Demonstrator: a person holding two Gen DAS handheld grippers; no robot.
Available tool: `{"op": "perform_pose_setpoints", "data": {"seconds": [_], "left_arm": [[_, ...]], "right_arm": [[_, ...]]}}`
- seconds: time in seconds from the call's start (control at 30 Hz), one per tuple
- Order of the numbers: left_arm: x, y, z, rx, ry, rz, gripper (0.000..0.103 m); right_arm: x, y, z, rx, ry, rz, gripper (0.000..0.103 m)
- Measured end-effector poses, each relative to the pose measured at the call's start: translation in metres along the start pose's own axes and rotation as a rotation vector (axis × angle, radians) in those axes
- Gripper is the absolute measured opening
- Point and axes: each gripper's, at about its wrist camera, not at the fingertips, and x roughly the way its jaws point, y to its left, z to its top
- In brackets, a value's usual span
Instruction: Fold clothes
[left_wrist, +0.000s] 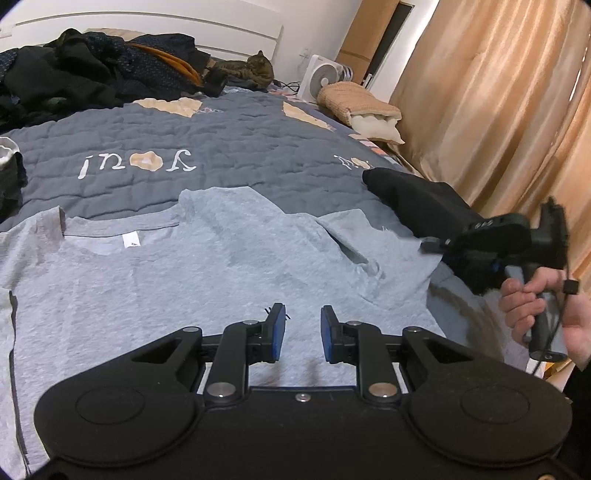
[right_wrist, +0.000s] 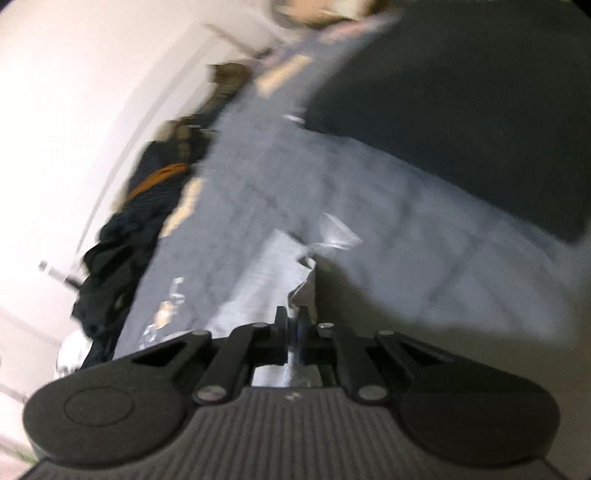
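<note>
A grey T-shirt (left_wrist: 184, 280) lies flat on the bed, collar and white label at the far left. My left gripper (left_wrist: 303, 332) hovers over its middle, open, with only the flat shirt beneath its blue pads (left_wrist: 277, 332). At the shirt's right edge a hand (left_wrist: 532, 306) holds my right gripper (left_wrist: 430, 245), its tips at the sleeve. In the blurred right wrist view that gripper (right_wrist: 293, 317) has its jaws together, with the edge of the grey T-shirt (right_wrist: 266, 266) rising into the tips.
A dark blue quilt (left_wrist: 221, 140) covers the bed. A black garment (left_wrist: 413, 199) lies just beyond the right sleeve. Dark clothes (left_wrist: 74, 70) are piled at the far left, with a cat (left_wrist: 255, 68), fan (left_wrist: 325, 77) and pillow (left_wrist: 362, 107) behind. Curtains (left_wrist: 498, 110) hang on the right.
</note>
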Motion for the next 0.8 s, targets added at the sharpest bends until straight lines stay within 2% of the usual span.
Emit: {"op": "perform_pose_setpoints", "data": {"seconds": [0.17, 0.3, 0.4, 0.47, 0.53, 0.6, 0.67, 0.7, 0.8], "left_arm": [[-0.001, 0.003, 0.001, -0.009, -0.005, 0.009, 0.022], [0.0, 0.004, 0.001, -0.012, -0.001, 0.016, 0.022], [0.001, 0.005, 0.0, -0.012, 0.003, 0.019, 0.022], [0.003, 0.006, 0.0, -0.016, 0.007, 0.023, 0.022], [0.004, 0.007, 0.0, -0.019, 0.011, 0.027, 0.022], [0.005, 0.009, 0.0, -0.024, 0.014, 0.031, 0.022], [0.007, 0.01, -0.001, -0.033, 0.014, 0.032, 0.03], [0.007, 0.01, -0.001, -0.042, 0.01, 0.027, 0.038], [0.009, 0.013, -0.003, -0.079, -0.001, 0.007, 0.04]], "right_arm": [[0.003, 0.046, -0.021, -0.251, 0.055, 0.116, 0.004], [0.011, 0.077, -0.048, -0.485, 0.137, 0.164, 0.004], [0.017, 0.093, -0.071, -0.656, 0.236, 0.161, 0.004], [0.022, 0.096, -0.085, -0.734, 0.31, 0.129, 0.004], [0.027, 0.095, -0.096, -0.794, 0.373, 0.092, 0.004], [0.027, 0.094, -0.103, -0.848, 0.399, 0.06, 0.004], [0.024, 0.092, -0.097, -0.829, 0.397, 0.079, 0.004], [0.022, 0.092, -0.095, -0.819, 0.397, 0.088, 0.004], [0.017, 0.089, -0.088, -0.79, 0.396, 0.115, 0.004]]}}
